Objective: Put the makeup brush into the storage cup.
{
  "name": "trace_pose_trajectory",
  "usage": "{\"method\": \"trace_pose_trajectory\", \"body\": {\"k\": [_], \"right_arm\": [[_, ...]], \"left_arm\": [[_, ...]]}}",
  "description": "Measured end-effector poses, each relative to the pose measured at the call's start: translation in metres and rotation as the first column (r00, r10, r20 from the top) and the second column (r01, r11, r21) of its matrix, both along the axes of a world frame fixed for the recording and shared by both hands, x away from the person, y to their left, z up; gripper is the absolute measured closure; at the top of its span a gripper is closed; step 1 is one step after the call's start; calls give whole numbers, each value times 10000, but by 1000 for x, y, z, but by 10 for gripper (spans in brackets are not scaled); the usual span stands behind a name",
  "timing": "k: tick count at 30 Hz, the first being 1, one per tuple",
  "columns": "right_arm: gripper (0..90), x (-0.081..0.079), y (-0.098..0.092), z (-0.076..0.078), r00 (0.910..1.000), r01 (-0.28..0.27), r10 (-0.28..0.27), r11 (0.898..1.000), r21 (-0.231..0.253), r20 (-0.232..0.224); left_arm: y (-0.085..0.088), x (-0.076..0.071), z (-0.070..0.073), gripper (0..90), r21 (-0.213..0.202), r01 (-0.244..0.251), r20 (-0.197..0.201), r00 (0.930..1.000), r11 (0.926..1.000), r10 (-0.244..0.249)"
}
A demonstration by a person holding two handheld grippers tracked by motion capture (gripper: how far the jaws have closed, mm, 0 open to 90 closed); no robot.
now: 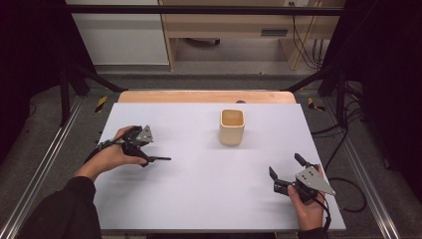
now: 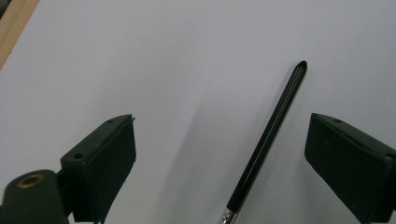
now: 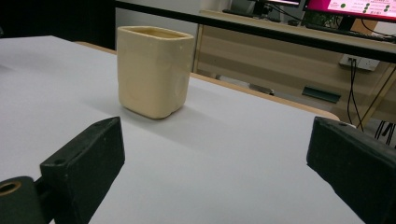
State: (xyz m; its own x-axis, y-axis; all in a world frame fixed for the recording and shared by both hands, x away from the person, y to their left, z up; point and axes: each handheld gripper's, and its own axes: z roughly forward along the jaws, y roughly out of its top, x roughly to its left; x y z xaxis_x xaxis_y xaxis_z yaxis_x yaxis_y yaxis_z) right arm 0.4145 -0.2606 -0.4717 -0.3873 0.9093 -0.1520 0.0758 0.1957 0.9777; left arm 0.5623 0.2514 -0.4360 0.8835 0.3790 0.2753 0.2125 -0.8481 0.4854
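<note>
Left gripper view: a slim black pen [image 2: 271, 140] lies flat on the pale worktop [image 2: 187, 56], between the jaws of the left gripper [image 2: 224, 158], which stand wide apart and touch nothing; the pen sits nearer the one jaw. In the high view the pen [image 1: 158, 159] lies toward the worktop's left edge, the left gripper [image 1: 144, 158] over its near end. A cream cup [image 1: 232, 127] stands upright near the far edge, well apart. The right gripper [image 1: 287, 167], near the front right corner, is spread open and empty, facing the cup. Judgement: the pick-up is at the approach stage. The next move calls for centring the jaws across the pen, lowering, then closing.
</note>
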Motion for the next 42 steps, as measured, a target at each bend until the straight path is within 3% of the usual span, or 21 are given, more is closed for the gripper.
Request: {"method": "trace_pose_trajectory", "body": {"k": [24,32,38,42], "right_arm": [[45,0,0,0,10000,24,-24,10000,4,-30],[46,0,0,0,10000,41,-41,10000,22,8],[46,0,-1,0,10000,55,-55,10000,15,20],[46,-1,0,1,10000,44,-44,10000,21,13]], "left_arm": [[0,-3,-1,228,178,340,-271,9991,9993,-336],[1,-5,-1,319,265,453,-448,9980,9986,-441],[2,-5,-1,457,254,493,-575,9972,9985,-478],[7,-5,-2,510,502,559,-815,9953,9972,-517]]}}
